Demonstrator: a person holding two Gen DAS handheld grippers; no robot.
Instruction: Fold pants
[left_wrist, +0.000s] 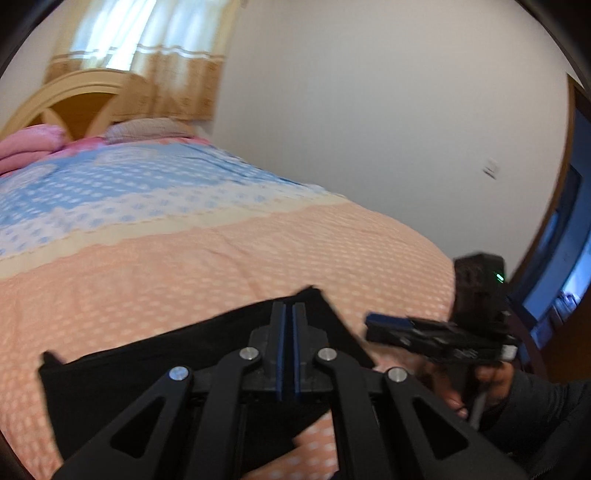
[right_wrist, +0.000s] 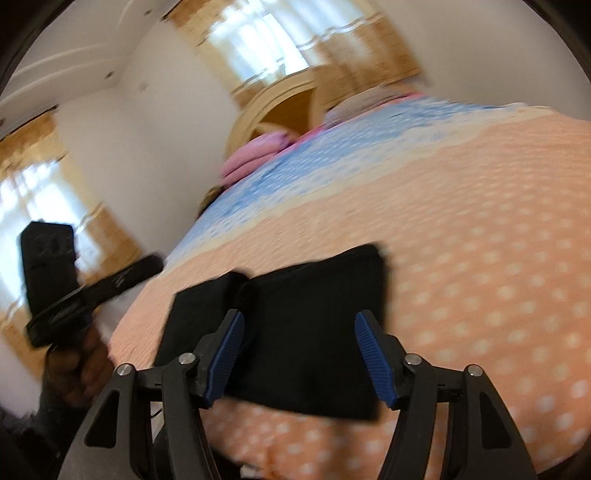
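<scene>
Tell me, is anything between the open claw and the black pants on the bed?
Nothing visible. The right gripper hangs open just above the black pants, with only air between. The bedspread around them looks bare.

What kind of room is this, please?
Most likely a bedroom: a bed with a dotted cover, a wooden headboard with pink pillows, and a curtained window.

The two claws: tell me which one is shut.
The left claw, the one whose blue pads meet over the black pants. The right claw stands wide, pads apart, nothing gripped.
</scene>
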